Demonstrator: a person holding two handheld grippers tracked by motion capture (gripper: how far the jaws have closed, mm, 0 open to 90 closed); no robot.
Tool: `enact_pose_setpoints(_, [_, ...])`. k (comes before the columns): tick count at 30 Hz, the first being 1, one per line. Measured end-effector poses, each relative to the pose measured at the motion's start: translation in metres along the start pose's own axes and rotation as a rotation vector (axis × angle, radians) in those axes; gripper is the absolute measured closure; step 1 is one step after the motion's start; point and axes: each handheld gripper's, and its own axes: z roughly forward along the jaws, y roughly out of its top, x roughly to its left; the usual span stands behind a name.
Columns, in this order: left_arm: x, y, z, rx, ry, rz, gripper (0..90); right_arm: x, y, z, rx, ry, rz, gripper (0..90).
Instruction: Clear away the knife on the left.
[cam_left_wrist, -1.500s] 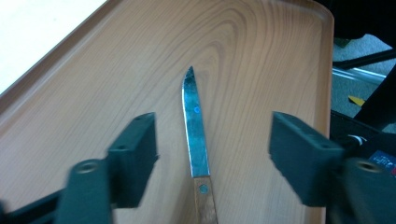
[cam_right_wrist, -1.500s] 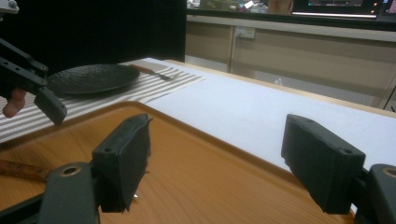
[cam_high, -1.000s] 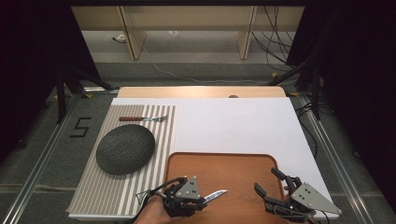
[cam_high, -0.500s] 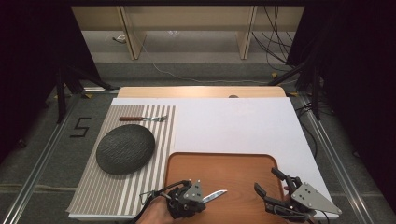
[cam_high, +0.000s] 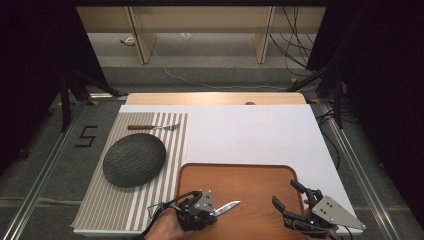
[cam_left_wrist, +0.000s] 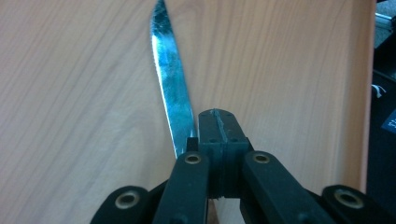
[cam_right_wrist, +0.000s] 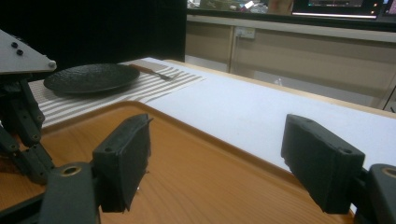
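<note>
Big white table (cam_high: 260, 135), brown wooden tray (cam_high: 250, 175) at near edge. Grey striped mat (cam_high: 165, 150) on left w/ round black plate (cam_high: 134, 160) and small fork (cam_high: 152, 127), wood handle, behind it.

Left gripper (cam_high: 212, 210) jaws pressed together, pinching shiny metal knife (cam_left_wrist: 170, 84) near handle end; blade sticks out over tray, just above wood.

Right gripper (cam_high: 290, 197) jaws spread wide, nothing in them, low over tray.

Knife prob light, stiff, smooth = slippery. Sharp edge. Best hold at handle, not blade.
</note>
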Motion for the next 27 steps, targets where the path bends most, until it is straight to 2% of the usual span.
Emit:
enact_pose_setpoints(13, [0.006,-0.005,-0.002,0.008,0.005,-0.025,89.7,0.0,0.0,0.0,0.0,0.0,0.0,25.1])
enact_pose_setpoints(18, [0.01,-0.008,-0.006,0.017,-0.002,-0.036,89.6,0.0,0.0,0.0,0.0,0.0,0.001,25.2])
enact_pose_setpoints(27, [0.016,-0.015,-0.013,0.026,0.01,-0.059,89.7,0.0,0.0,0.0,0.0,0.0,0.002,25.2])
